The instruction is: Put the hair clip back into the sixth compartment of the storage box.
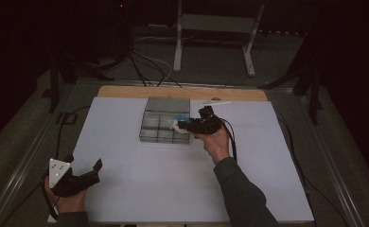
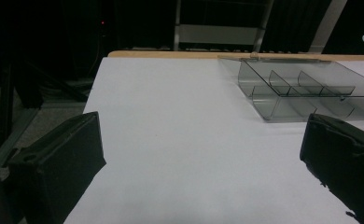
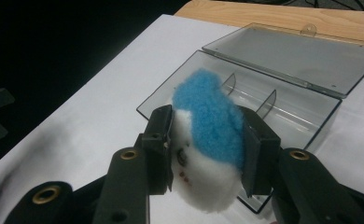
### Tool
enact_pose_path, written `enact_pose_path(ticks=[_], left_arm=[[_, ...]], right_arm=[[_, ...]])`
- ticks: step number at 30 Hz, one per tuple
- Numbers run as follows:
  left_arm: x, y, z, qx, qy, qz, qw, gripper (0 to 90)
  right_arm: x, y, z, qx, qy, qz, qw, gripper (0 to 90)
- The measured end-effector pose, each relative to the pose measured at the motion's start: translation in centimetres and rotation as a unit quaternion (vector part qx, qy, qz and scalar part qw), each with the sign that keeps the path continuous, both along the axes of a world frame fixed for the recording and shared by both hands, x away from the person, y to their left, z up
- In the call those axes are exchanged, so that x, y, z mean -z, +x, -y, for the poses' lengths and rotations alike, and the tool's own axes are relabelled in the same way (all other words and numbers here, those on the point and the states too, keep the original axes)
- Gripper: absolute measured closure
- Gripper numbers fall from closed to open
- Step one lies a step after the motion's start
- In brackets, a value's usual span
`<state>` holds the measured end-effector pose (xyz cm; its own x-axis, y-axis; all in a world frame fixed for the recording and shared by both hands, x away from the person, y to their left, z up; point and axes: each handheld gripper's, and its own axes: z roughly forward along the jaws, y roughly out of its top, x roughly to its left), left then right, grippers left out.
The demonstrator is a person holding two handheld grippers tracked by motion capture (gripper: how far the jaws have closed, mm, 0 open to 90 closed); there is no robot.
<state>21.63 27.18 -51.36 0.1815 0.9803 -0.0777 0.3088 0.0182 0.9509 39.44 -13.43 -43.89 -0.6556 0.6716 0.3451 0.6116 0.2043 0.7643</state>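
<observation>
High view showed the right gripper (image 1: 180,125) above the clear divided box (image 1: 166,120) near the worktop's (image 1: 126,142) centre, toward 12 o'clock, its fingers (image 3: 159,140) pinching a blue-and-white plush toy (image 3: 208,140) over the box's open compartments. The hinged lid (image 3: 292,56) lay flat behind. The left gripper (image 1: 95,170) rested at 7 o'clock, well apart, fingers (image 2: 63,163) spread and holding nothing.

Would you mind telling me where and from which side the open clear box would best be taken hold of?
Probably by the front wall of the clear box, coming from the person's side. Its lid lies open flat behind, blocking the back, and the thin upright front wall would fit between the tongs. The left gripper is open and free; the right gripper is shut on a plush toy.
</observation>
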Motion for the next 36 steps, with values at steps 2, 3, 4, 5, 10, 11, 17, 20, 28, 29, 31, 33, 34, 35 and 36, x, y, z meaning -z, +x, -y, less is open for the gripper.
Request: enact_pose_path(ticks=[2, 3, 4, 5, 10, 11, 17, 20, 28, 29, 31, 33, 34, 35, 36], left_arm=[[0.0, 0.0, 0.0, 0.0, 0.0, 0.0, 1.0, 0.6], [0.0, 0.0, 0.0, 0.0, 0.0, 0.0, 1.0, 0.6], [0.0, 0.0, 0.0, 0.0, 0.0, 0.0, 1.0, 0.6], [0.0, 0.0, 0.0, 0.0, 0.0, 0.0, 1.0, 0.6], [0.0, 0.0, 0.0, -0.001, 0.0, 0.0, 1.0, 0.6], [0.0, 0.0, 0.0, -0.001, 0.0, 0.0, 1.0, 0.6], [0.0, 0.0, 0.0, -0.001, 0.0, 0.0, 1.0, 0.6], [0.0, 0.0, 0.0, -0.001, 0.0, 0.0, 1.0, 0.6], [0.0, 0.0, 0.0, -0.001, 0.0, 0.0, 1.0, 0.6], [0.0, 0.0, 0.0, -0.001, 0.0, 0.0, 1.0, 0.6], [0.0, 0.0, 0.0, -0.001, -0.001, 0.0, 1.0, 0.6], [0.0, 0.0, 0.0, 0.0, -0.001, 0.0, 1.0, 0.6], [0.0, 0.0, 0.0, 0.0, -0.002, 0.0, 1.0, 0.6], [0.0, 0.0, 0.0, 0.0, -0.002, 0.0, 1.0, 0.6], [0.0, 0.0, 0.0, 0.0, -0.001, 0.0, 1.0, 0.6]], right_arm=[[0.1, 0.2, -0.1, -0.001, 0.0, 0.0, 1.0, 60.6], [0.1, 0.3, -0.2, -0.001, 0.0, -0.001, 1.0, 60.6], [0.2, 0.3, -0.2, -0.001, 0.0, -0.001, 1.0, 60.6], [0.3, 0.4, -0.2, -0.001, 0.0, -0.001, 1.0, 60.6], [0.7, 0.9, -0.2, -0.002, 0.011, -0.008, 0.9999, 60.6], [0.8, 1.0, -0.3, -0.002, 0.01, -0.009, 0.9999, 60.6], [1.2, 1.5, -0.3, 0.0, 0.004, -0.014, 0.9999, 60.5], [1.6, 1.7, -0.4, -0.002, 0.0, -0.017, 0.9999, 60.5], [2.1, 2.1, -0.6, -0.01, -0.006, -0.017, 0.9998, 60.5], [2.2, 2.2, -0.6, -0.011, -0.006, -0.018, 0.9998, 60.5], [2.2, 2.2, -0.6, -0.012, -0.006, -0.018, 0.9998, 60.5], [2.4, 2.3, -0.7, -0.011, -0.006, -0.02, 0.9997, 60.5], [2.4, 2.3, -0.7, -0.011, -0.008, -0.021, 0.9997, 60.5], [2.5, 2.4, -0.7, -0.012, -0.009, -0.02, 0.9997, 60.4], [2.6, 2.4, -0.7, -0.012, -0.01, -0.022, 0.9996, 60.4]])
